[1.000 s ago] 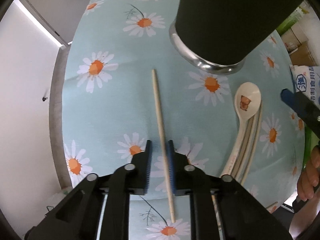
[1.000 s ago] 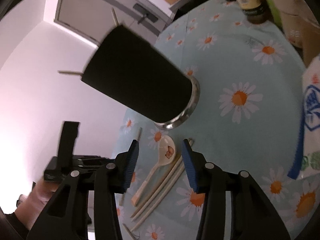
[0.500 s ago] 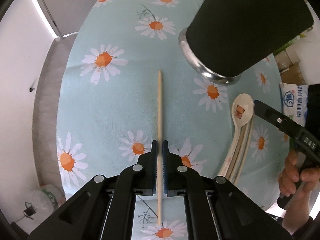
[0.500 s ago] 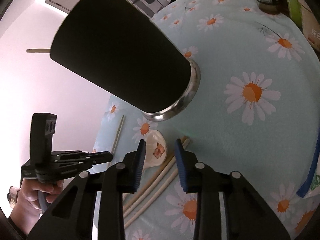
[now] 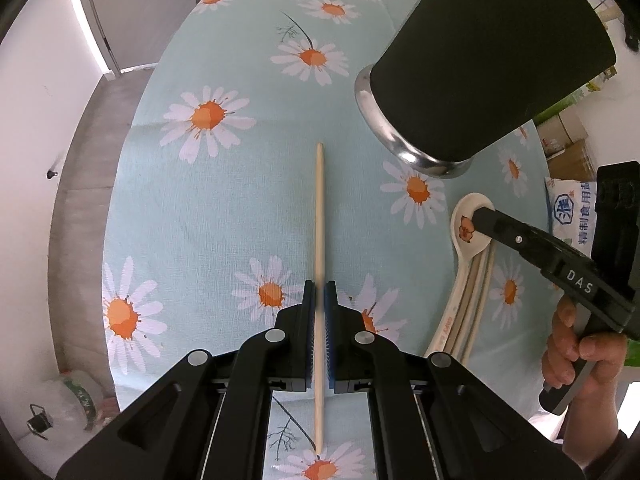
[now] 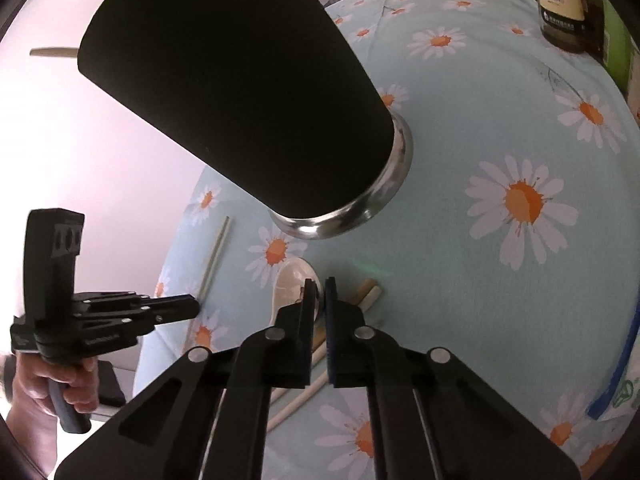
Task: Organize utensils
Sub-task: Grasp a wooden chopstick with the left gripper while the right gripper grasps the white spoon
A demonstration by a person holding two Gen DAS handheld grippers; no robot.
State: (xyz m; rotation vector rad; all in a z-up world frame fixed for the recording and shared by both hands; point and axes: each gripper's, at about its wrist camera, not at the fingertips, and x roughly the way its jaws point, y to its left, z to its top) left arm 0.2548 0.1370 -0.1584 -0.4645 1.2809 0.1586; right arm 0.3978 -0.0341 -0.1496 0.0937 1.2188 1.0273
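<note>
Nearest the left wrist camera, the left gripper (image 5: pixel 319 300) is clamped on a single pale wooden chopstick (image 5: pixel 319 216) that lies on the light-blue daisy-print tablecloth (image 5: pixel 224 208), pinched well toward its near end. To lift it cleanly, raise it straight and keep the long free end from drooping or swinging. Beside it, the right gripper (image 6: pixel 318 294) has just been closing and now pinches the rim of the cream ceramic spoon (image 5: pixel 466 220), which rests against the remaining pale chopsticks (image 5: pixel 476 280); that thin hold on a glazed edge could slip, so lift slowly. Farther off stands the tall black utensil cup with a steel base (image 5: pixel 480 64), probably the destination for both.
</note>
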